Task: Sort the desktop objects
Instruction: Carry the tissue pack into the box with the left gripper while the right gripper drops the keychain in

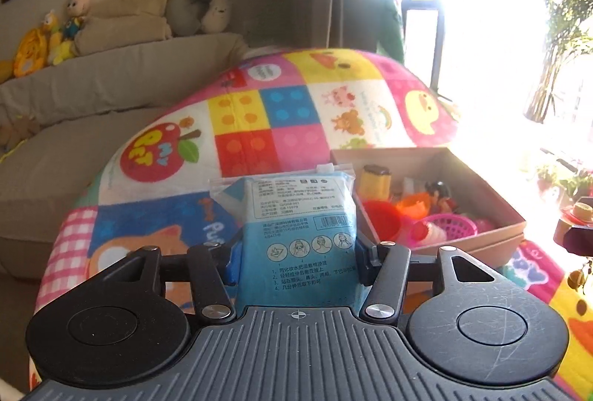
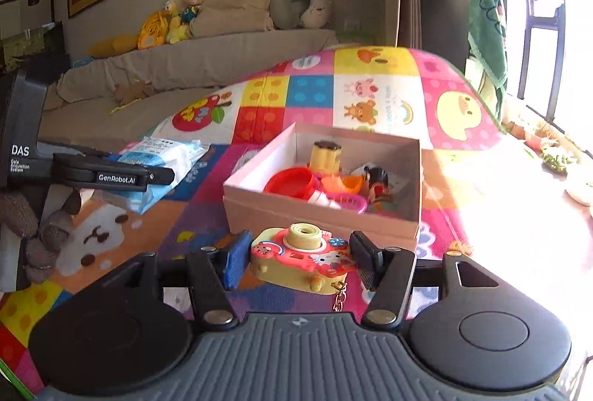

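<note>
Carry step. Left gripper [image 1: 294, 254] clamped on blue packet [image 1: 300, 215]; right gripper [image 2: 298, 262] clamped on toy camera [image 2: 300, 258], both lifted off surface [image 2: 370, 93]. Next: release camera over box [image 2: 318, 212], just beyond.

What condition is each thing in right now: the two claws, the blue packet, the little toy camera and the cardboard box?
Left claw: shut on the blue packet.
Blue packet: gripped upright, sealed, lifted off the mat.
Right claw: shut on the toy camera.
Toy camera: held between the pads, key chain dangling.
Cardboard box: open, no lid on, toys inside.
Play mat: spread flat.
</note>
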A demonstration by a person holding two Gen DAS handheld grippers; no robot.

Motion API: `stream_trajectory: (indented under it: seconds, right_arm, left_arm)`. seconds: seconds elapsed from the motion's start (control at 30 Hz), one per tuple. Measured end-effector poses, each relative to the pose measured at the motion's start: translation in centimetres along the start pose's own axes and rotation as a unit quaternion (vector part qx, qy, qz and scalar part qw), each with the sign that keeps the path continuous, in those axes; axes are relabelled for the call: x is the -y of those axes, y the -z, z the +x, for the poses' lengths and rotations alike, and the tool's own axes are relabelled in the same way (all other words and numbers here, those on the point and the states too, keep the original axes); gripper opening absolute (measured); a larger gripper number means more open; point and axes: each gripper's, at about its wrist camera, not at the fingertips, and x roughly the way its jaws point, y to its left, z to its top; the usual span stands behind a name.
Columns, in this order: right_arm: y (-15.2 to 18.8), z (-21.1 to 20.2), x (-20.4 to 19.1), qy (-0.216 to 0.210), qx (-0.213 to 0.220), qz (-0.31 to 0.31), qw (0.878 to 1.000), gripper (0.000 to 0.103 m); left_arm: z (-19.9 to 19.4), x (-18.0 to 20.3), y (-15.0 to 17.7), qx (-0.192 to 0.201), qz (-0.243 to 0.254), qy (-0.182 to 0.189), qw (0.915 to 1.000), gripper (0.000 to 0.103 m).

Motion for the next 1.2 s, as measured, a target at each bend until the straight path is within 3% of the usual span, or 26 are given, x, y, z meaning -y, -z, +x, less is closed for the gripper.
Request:
stream_trajectory:
  seconds: [0.17,0.3,0.4,0.53,0.73,0.87,1.0,1.1,1.2]
  right_arm:
    - [-3.9,-3.7,1.2,0.029,0.083,-0.003,0.996,0.058]
    - [-4.7,-3.7,1.9,0.044,0.084,-0.004,0.995,0.058]
    - [-4.1,-3.0,2.4,0.054,0.065,-0.004,0.996,0.058]
    - [-3.1,-2.4,3.6,0.065,0.045,0.007,0.997,0.058]
    - [-3.1,0.3,4.6,0.064,0.018,0.034,0.997,0.058]
    - [-4.8,2.6,4.3,0.063,0.018,0.031,0.997,0.058]
    - [-8.5,7.1,4.3,0.083,0.021,0.021,0.996,0.058]
    - [-10.9,11.2,5.3,0.074,-0.007,0.050,0.996,0.062]
    - [-10.7,12.1,5.9,0.080,-0.012,0.074,0.994,0.067]
  left_arm:
    - [0.7,3.3,-5.3,0.040,-0.006,0.052,0.9978,0.060]
    - [3.9,5.8,-6.9,0.037,-0.010,0.079,0.9961,0.063]
    - [6.8,6.4,-5.3,-0.010,-0.018,0.093,0.9955,0.081]
    - [7.0,5.8,-1.2,-0.039,-0.017,0.088,0.9952,0.091]
    - [5.2,4.3,3.6,-0.041,-0.001,0.047,0.9981,0.094]
    - [3.9,3.7,3.9,-0.025,-0.001,0.050,0.9984,0.094]
    - [3.1,3.9,4.1,-0.008,0.000,0.050,0.9987,0.095]
    - [2.6,4.0,4.9,-0.013,0.012,0.044,0.9989,0.097]
    - [1.9,3.9,6.3,-0.025,0.023,0.035,0.9988,0.101]
